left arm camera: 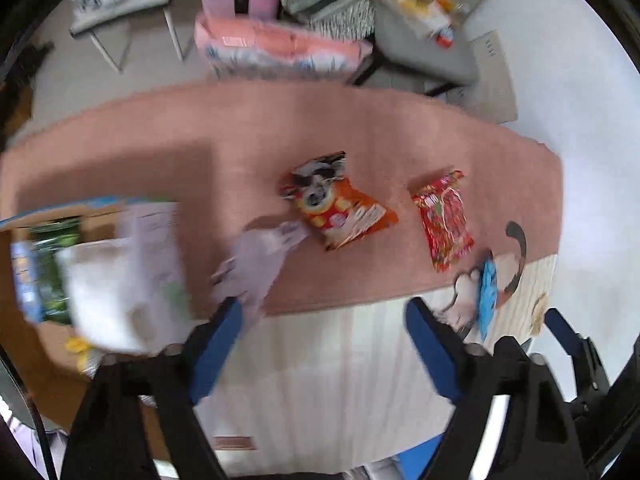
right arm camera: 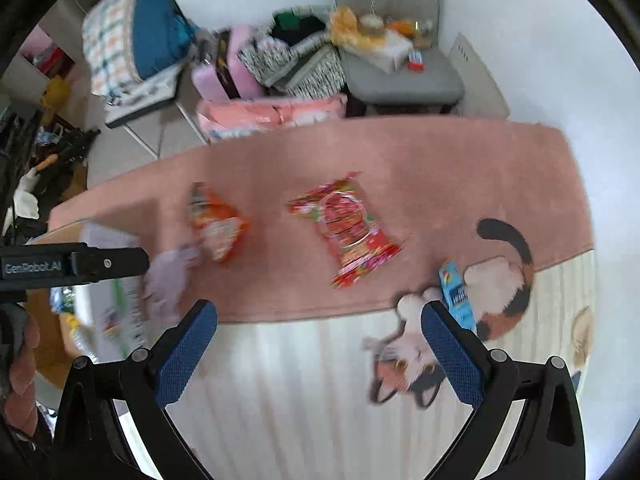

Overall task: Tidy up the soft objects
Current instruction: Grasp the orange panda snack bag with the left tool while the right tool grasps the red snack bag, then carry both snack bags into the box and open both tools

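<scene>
An orange snack bag (left arm camera: pixel 338 204) (right arm camera: pixel 218 226) and a red candy bag (left arm camera: pixel 444 220) (right arm camera: pixel 348 228) lie on the pink rug (left arm camera: pixel 200 128) (right arm camera: pixel 460 168). A pale lilac soft item (left arm camera: pixel 256 264) (right arm camera: pixel 168 280) lies left of the orange bag. A small blue packet (left arm camera: pixel 488 296) (right arm camera: pixel 458 298) lies at the rug's front right, on the cat picture. My left gripper (left arm camera: pixel 324 316) is open and empty above the rug's front edge. My right gripper (right arm camera: pixel 320 320) is open and empty, near the blue packet.
A cardboard box (left arm camera: pixel 44 344) (right arm camera: pixel 60 236) with white and green packs stands at the left. A grey chair (right arm camera: pixel 396 68), a pink pack (right arm camera: pixel 272 116) and baskets stand behind the rug. The left gripper's body (right arm camera: pixel 72 264) shows in the right wrist view.
</scene>
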Motion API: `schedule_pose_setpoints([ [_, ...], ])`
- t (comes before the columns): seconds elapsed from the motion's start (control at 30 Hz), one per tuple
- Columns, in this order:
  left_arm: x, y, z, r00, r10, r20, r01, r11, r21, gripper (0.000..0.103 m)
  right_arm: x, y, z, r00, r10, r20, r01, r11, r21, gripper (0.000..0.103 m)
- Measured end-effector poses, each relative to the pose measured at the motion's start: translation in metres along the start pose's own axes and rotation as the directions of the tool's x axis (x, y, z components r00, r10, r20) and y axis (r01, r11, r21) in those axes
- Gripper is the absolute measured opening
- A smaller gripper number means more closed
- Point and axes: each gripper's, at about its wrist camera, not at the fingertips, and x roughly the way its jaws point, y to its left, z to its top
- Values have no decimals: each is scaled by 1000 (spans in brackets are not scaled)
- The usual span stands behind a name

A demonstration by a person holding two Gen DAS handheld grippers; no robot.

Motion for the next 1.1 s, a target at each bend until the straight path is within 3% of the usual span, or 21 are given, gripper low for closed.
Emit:
schedule_pose_setpoints([
  [0.2,62,-2,46,996,-18,-85,10,996,-91,70,77,-24,43,993,20,-115,-24,999,-28,103],
  [0.43,90,-3,72,992,-40,-120,21,988,-150,70,133,-20,66,977,33,-213,-51,995,-84,103],
  [0.47,92,-5,74,993,-24,-119,6,989,-146,67,137,-19,69,975,33,-220,-52,995,-83,102],
  [0.53,96,-7,77,992,-4,-124,-13,990,-140,50,151,-21,74,968,31,-248,-53,995,-80,99],
  [0.57,99,-9,76,992,21,-124,-37,991,-131,40,156,-22,76,965,33,-259,-53,996,-72,96],
  [0.67,104,-15,74,991,77,-111,-87,993,-84,32,170,-24,77,957,33,-290,-51,997,-56,84],
  [0.83,100,-23,64,989,138,-50,-139,990,-16,30,180,-20,70,958,-36,-284,13,996,-84,64],
  [0.97,91,-29,54,984,181,-2,-181,983,27,28,173,-18,66,963,-28,-268,13,998,-59,50],
  [1.1,65,-38,40,982,177,71,-182,981,68,28,150,-22,59,975,8,-220,-7,1000,7,47],
])
